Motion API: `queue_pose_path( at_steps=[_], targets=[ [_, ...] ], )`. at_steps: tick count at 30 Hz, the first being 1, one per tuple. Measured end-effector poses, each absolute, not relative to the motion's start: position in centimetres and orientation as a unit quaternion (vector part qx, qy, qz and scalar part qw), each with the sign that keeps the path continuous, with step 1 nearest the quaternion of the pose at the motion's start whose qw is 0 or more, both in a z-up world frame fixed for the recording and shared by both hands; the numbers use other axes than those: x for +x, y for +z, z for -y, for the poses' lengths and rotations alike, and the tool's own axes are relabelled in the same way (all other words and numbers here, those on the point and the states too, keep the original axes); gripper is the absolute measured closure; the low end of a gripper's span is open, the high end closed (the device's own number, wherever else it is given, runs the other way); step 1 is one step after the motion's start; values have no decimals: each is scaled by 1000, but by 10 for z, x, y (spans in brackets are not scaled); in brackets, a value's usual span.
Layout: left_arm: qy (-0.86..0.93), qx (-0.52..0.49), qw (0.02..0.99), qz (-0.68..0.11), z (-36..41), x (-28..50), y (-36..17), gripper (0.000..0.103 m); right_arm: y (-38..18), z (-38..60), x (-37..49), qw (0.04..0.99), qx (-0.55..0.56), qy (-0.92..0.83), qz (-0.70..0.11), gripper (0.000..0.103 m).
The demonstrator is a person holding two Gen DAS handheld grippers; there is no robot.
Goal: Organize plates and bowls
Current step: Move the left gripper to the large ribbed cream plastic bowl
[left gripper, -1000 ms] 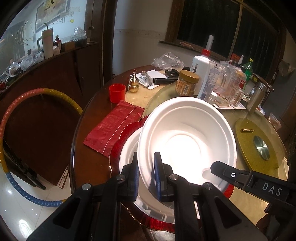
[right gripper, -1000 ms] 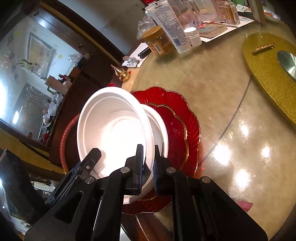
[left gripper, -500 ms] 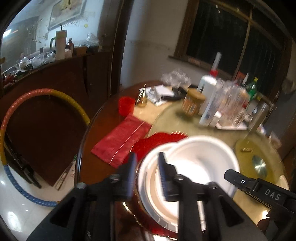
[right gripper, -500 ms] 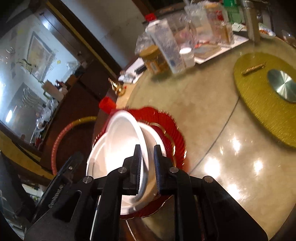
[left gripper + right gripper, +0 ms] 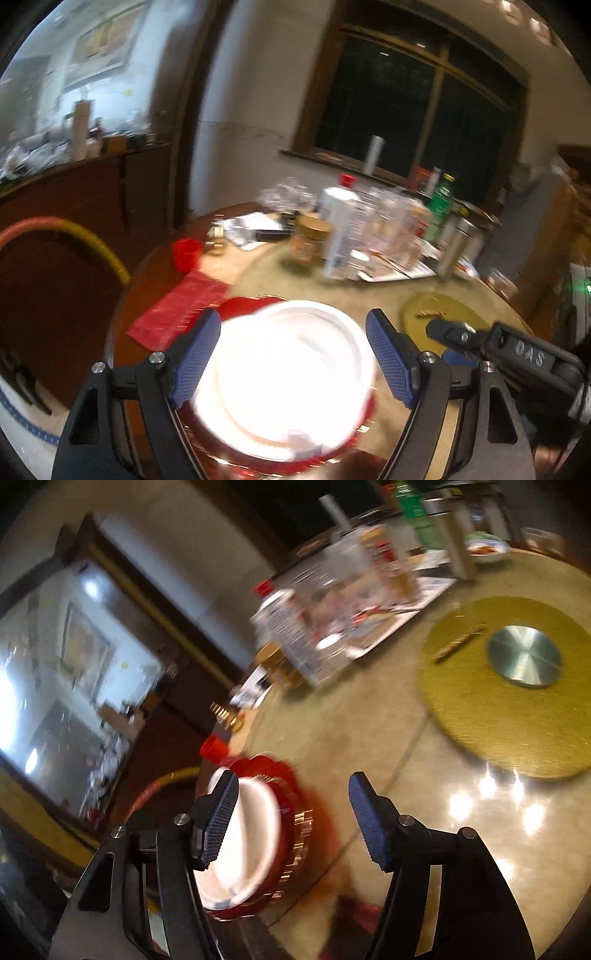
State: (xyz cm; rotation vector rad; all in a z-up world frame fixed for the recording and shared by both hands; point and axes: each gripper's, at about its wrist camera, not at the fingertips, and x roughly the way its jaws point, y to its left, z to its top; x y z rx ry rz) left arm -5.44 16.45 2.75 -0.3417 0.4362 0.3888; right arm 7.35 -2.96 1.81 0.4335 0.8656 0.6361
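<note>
- Left gripper (image 5: 293,356): jaws spread wide, blue pads (image 5: 197,356) either side of the white bowl (image 5: 284,373) in the picture but clamping nothing; whether a pad grazes the rim, cannot tell (motion blur).
- Right gripper (image 5: 291,821): also wide open, holding nothing. In the left view it shows as a black arm marked "DAS" (image 5: 517,354), to the right of the bowl.
- Bowl sits in a stack: white dishes nested on red scalloped plates (image 5: 291,812) with gold edging. The bowl is overexposed in the left view, so how many white pieces lie under it is unclear.
- From the right wrist the stack (image 5: 243,845) appears edge-on, low and left, near the table edge; the left pad (image 5: 218,819) overlaps the white rim in that view.
- Table (image 5: 369,738): round, dark wood rim, with a glass turntable on top showing light reflections.
- Gold mat (image 5: 491,716) lies to the stack's right, well apart, with a round metal disc (image 5: 524,655) on it and a small gold bar (image 5: 458,642) beside the disc.
- Red cloth (image 5: 177,314) lies flat beside the stack on its left; a red cup (image 5: 186,253) stands beyond it.
- Far side of the table is cluttered (all blurred): brown-lidded jar (image 5: 310,240), white bottle (image 5: 341,232) with a red cap, green bottle (image 5: 441,203), clear containers, a tray with papers.
- A hoop (image 5: 74,232), red and yellow, leans against the dark cabinet left of the table.
</note>
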Motion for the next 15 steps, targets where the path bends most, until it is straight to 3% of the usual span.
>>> queue_pose_path(
  at_steps=[9, 15],
  targets=[
    [39, -85, 962, -256, -70, -19, 18, 22, -9, 138, 90, 850, 263, 201, -409, 36],
    [-38, -82, 936, -340, -27, 26, -1, 22, -8, 193, 98, 858, 292, 156, -392, 36]
  ],
)
